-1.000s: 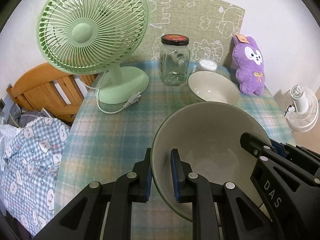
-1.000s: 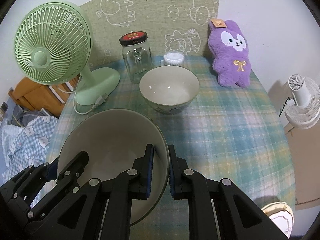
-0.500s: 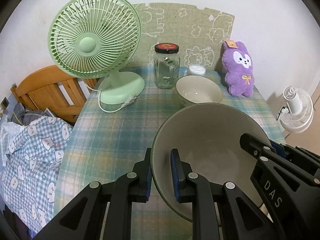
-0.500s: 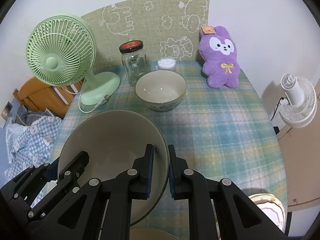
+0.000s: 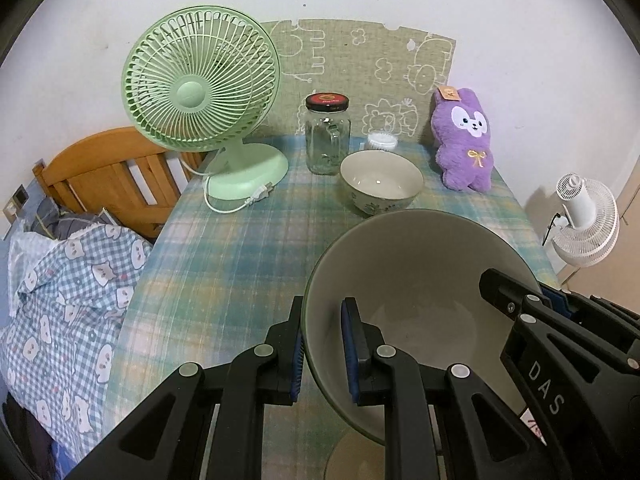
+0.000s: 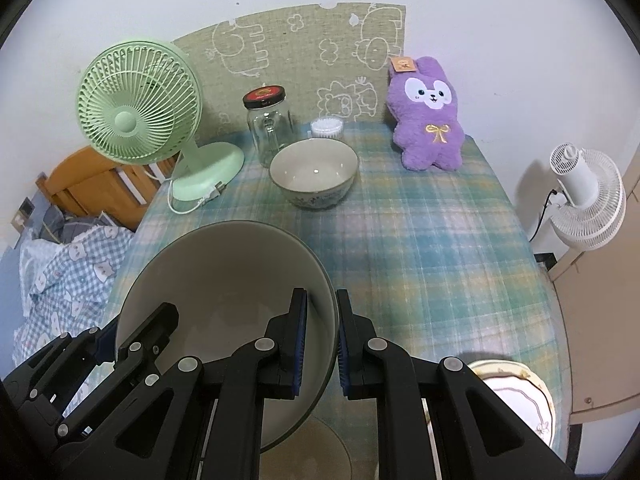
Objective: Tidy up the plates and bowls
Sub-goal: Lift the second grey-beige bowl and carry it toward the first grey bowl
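A large bowl point(image 5: 420, 276) is gripped by 2 grippers at once, on opposite sides of its rim. In the left wrist view the left gripper point(image 5: 322, 354) is seen at lower centre, clenched on the bowl's left wall: 1 blue pad is pressed against the outside and the other against the inside, with the rim between them. The bowl fills the lower right of that frame, and the right gripper point(image 5: 548, 300) is seen at its far right edge, clamped there. In the right wrist view the same bowl point(image 6: 224, 280) lies at lower left, and the right gripper point(image 6: 322, 340) is closed on its right wall, again with 1 pad inside and 1 outside. The left gripper point(image 6: 112, 332) is seen at the lower left of that frame, on the bowl's opposite edge. The bowl is held tilted, its opening turned toward the cameras, above a plaid tablecloth point(image 6: 432, 240). A round shape shows below the bowl at the bottom edge of both frames; what it is cannot be told. A small bowl point(image 6: 314, 172) stands upright on the cloth at upper centre, well apart from the held bowl. A plate point(image 6: 524, 396) lies at the lower right of the right wrist view, just beside the right gripper's arm. Behind the small bowl stand a jar point(image 5: 327, 134), a green fan point(image 5: 200, 84) at upper left, and a purple plush point(image 5: 464, 140) at upper right.
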`<state>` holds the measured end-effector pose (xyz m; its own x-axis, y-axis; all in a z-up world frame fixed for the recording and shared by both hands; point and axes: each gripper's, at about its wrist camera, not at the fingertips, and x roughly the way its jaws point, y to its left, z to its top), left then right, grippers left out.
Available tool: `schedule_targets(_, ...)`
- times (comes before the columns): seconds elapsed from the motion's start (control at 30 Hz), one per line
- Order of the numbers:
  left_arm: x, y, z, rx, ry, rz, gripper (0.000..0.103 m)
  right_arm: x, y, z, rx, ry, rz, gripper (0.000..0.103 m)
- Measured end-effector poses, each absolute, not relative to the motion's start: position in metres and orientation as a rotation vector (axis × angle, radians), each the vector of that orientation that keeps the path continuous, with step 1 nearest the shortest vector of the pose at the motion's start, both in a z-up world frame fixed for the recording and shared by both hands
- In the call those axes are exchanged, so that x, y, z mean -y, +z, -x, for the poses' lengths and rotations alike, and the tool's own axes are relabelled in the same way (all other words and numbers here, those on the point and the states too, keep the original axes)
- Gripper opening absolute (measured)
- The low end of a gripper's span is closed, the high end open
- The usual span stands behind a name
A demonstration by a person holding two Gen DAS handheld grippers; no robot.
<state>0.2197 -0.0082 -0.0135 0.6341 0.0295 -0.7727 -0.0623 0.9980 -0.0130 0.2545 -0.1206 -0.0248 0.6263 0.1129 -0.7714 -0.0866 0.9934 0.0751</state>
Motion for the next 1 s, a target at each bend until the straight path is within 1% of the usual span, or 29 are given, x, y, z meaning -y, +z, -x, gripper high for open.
schedule_targets(0.27,0.018,-0.016,-0.197,-0.890,0.063,0.052,0.014,0.131,-0.028,-0.232,-0.892,0.132,-0.025,0.016)
schedule_targets(1.0,0.024,-0.050,-0.161,-0.947,0.099,0.051,0.014,0.137,-0.069,-0.197,-0.981,0.176,-0.005,0.016)
